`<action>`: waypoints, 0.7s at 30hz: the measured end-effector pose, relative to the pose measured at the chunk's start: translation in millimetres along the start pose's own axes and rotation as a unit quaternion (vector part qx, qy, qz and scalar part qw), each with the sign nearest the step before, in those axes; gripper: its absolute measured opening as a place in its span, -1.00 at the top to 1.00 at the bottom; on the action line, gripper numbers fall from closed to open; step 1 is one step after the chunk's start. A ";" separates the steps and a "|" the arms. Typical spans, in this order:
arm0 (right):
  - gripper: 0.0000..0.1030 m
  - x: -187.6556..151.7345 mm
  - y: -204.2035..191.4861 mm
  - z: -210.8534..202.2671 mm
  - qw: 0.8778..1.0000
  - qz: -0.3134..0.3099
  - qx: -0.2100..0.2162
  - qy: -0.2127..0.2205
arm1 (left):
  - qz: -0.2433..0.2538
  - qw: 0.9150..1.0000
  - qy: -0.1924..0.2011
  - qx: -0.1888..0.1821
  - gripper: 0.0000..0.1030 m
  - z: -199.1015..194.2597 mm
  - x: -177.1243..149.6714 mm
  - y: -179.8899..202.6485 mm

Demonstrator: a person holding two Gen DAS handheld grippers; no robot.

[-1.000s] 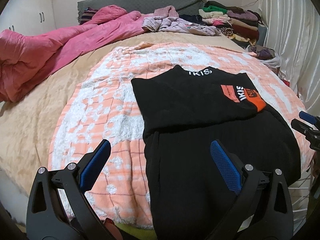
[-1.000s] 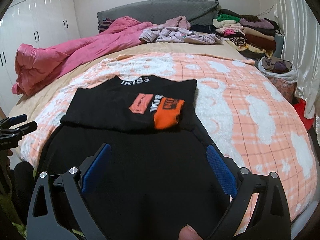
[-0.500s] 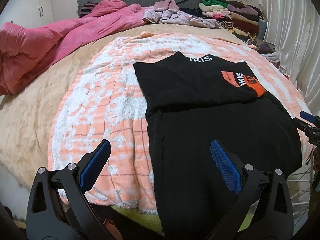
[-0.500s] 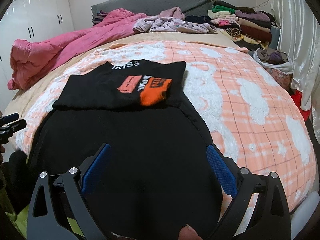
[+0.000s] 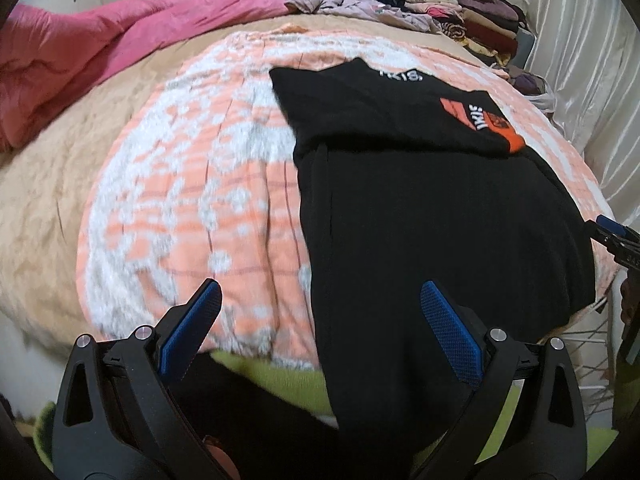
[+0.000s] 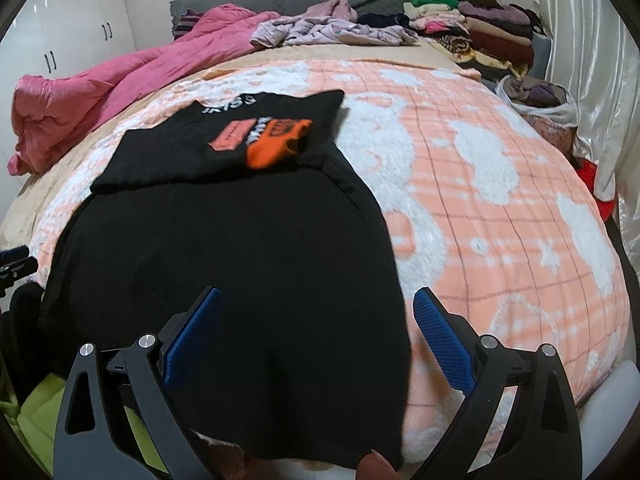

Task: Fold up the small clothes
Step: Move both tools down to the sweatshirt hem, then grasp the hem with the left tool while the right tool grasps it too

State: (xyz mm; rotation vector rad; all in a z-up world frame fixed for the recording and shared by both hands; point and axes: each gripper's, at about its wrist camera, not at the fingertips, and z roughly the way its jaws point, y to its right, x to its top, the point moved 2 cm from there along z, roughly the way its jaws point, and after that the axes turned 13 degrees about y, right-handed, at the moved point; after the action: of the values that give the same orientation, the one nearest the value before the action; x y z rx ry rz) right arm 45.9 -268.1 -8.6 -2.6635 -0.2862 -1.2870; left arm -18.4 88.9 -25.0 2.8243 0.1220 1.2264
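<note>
A black garment (image 5: pixel 432 232) (image 6: pixel 224 256) lies spread on the bed, its near end hanging over the front edge. Its far part is folded back, showing white lettering and an orange patch (image 5: pixel 480 120) (image 6: pixel 276 142). My left gripper (image 5: pixel 320 316) is open at the garment's near left edge, its right finger over the black cloth and its left finger over the blanket. My right gripper (image 6: pixel 316 320) is open above the garment's near right edge. Neither holds anything. The right gripper's tip (image 5: pixel 612 232) shows at the far right of the left wrist view.
The garment rests on an orange-and-white blanket (image 5: pixel 192 184) (image 6: pixel 500 200). A pink duvet (image 5: pixel 92 56) lies at the back left, loose lilac clothes (image 6: pixel 328 30) by the headboard, and stacked folded clothes (image 6: pixel 480 32) at the back right. White curtain (image 5: pixel 592 80) runs along the right side.
Both grippers have drawn back and lower toward the bed's front edge, so the garment's hanging end now fills the near view. Both stayed open; the garment has not moved.
</note>
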 end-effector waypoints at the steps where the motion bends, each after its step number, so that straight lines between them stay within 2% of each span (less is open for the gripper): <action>1: -0.86 -2.6 2.3 -0.3 1.000 0.001 -0.001 -0.003 | -0.001 1.000 -0.003 -0.005 -0.81 -0.6 -4.1 0.3; 3: -0.86 -6.2 6.1 -1.3 1.000 0.002 -0.003 -0.005 | -0.004 1.000 -0.008 -0.015 -0.77 -1.9 -10.0 0.5; 11: -0.86 -20.0 21.2 -5.4 1.000 0.007 -0.002 -0.022 | -0.037 0.997 -0.044 -0.054 -0.24 3.1 -29.4 3.2; 14: -0.86 -24.8 25.8 -5.7 1.000 0.010 -0.002 -0.028 | -0.053 0.994 -0.067 -0.071 -0.15 9.3 -38.5 4.1; 21: -0.85 -37.6 35.8 -9.8 0.999 0.017 0.004 -0.038 | -0.051 0.993 -0.083 -0.071 -0.14 17.6 -43.1 8.4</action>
State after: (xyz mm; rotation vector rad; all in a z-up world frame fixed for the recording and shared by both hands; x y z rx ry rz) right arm 24.4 -308.7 -34.6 -2.7017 -0.2549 -1.1741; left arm -34.4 75.9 -67.5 2.7445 0.1625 0.9360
